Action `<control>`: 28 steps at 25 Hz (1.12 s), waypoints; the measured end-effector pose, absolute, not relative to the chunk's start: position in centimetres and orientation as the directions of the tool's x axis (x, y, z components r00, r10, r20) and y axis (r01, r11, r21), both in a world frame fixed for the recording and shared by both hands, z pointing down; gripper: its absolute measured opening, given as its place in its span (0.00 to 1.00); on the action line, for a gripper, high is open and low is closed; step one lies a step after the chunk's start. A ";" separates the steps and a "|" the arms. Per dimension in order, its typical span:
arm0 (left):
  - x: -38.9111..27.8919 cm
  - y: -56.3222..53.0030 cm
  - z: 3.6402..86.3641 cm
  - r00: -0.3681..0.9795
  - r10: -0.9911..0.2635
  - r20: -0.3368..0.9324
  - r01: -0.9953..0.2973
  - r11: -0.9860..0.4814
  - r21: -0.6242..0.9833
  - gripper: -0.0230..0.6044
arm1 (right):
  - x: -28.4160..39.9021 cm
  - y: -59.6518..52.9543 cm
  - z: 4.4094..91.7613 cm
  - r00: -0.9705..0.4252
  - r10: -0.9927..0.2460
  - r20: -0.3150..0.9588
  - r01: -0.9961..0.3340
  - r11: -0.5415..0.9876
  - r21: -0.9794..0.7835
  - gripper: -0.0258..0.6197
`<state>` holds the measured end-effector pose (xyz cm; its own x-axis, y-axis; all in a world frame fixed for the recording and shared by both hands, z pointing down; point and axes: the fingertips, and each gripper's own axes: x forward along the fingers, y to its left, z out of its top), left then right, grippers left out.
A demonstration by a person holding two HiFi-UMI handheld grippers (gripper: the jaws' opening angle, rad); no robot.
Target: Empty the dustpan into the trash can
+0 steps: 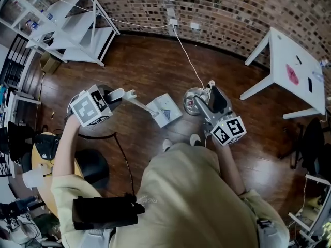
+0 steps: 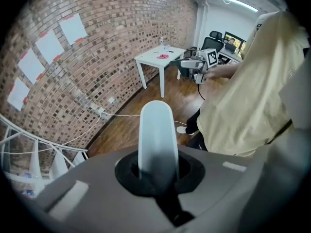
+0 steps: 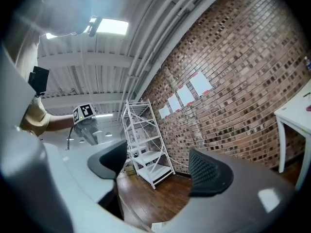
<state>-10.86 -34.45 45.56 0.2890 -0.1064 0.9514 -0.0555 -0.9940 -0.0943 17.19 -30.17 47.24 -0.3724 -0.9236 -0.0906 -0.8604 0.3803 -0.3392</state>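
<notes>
Glossy wood, rough brick, smooth plastic.
The floor (image 1: 155, 71) is glossy dark wood planks and the wall (image 1: 232, 14) rough brick; the dustpan handle (image 2: 155, 135) looks smooth white plastic, the right tool's (image 3: 158, 166) pads (image 3: 210, 171) dimpled matt black, the shirt (image 1: 191, 200) beige cloth.

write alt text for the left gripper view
The left hand-held gripper is shut on a white dustpan handle that sticks out between its jaws. Beyond lie a wood floor, a brick wall with paper sheets, a white table, and a person in a beige shirt holding the right hand-held gripper.
</notes>
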 end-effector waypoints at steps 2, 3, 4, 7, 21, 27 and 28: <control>-9.6 -35.0 45.6 0.295 -0.102 0.950 -0.040 -0.995 -0.094 0.04 | 17.9 -29.8 47.3 -0.354 -0.931 -0.091 -0.866 0.363 -0.344 0.63; -8.9 -35.1 45.7 0.297 -0.097 0.950 -0.027 -0.995 -0.093 0.04 | 18.2 -29.5 47.4 -0.346 -0.934 -0.090 -0.869 0.355 -0.345 0.63; -8.2 -35.2 45.9 0.298 -0.091 0.950 -0.012 -0.996 -0.092 0.04 | 18.6 -29.3 47.5 -0.339 -0.937 -0.090 -0.871 0.348 -0.346 0.63; -5.9 -35.2 46.5 0.301 -0.077 0.950 0.027 -0.996 -0.089 0.04 | 19.8 -28.3 47.6 -0.312 -0.946 -0.088 -0.879 0.322 -0.350 0.63; 2.7 -37.7 50.0 0.290 0.003 0.957 -0.058 -0.998 0.020 0.04 | 25.5 -25.2 48.2 -0.175 -0.982 -0.076 -0.904 0.190 -0.383 0.63; 6.4 -38.6 50.2 0.264 0.066 0.962 -0.013 -0.997 0.072 0.04 | 27.6 -24.4 48.5 -0.125 -0.989 -0.075 -0.894 0.145 -0.424 0.63; 7.1 -38.7 50.3 0.259 0.067 0.964 -0.008 -0.997 0.071 0.04 | 27.7 -24.3 48.6 -0.121 -0.990 -0.071 -0.896 0.140 -0.422 0.63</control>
<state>7.13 -38.73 50.29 0.2585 0.0667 0.9637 -0.0081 -0.9974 0.0712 27.71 -24.35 48.63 -0.1211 -0.9901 -0.0711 -0.8957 0.1398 -0.4220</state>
